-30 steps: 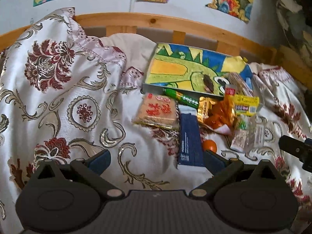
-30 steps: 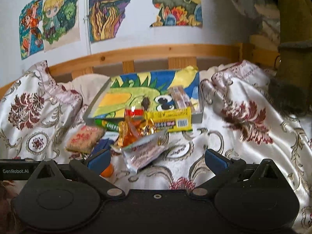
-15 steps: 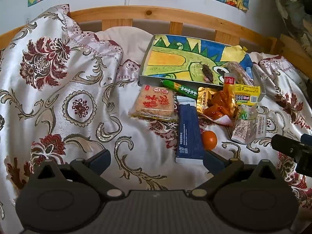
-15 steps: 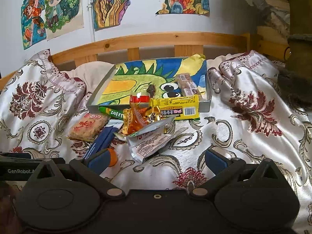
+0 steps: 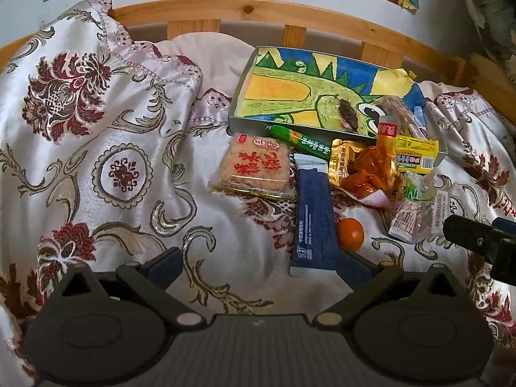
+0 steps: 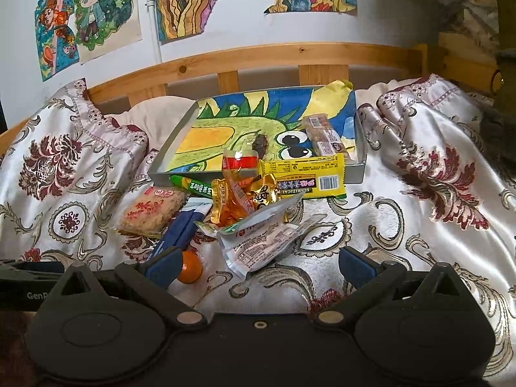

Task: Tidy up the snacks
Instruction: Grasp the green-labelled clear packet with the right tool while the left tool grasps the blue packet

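Flowered bedspread fills the left view; the left gripper gapes wide, empty, with snacks heaped ahead beside a tray. Right view: right gripper likewise wide and empty, the pile just beyond its fingers.

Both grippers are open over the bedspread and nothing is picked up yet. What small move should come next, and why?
Probably ease the right gripper forward and down onto the clear wrapped packet. That packet lies closest, roughly centred between its open fingers, on top of the pile and outside the tray. The left gripper is also open, with the dark blue pack and the orange just ahead.
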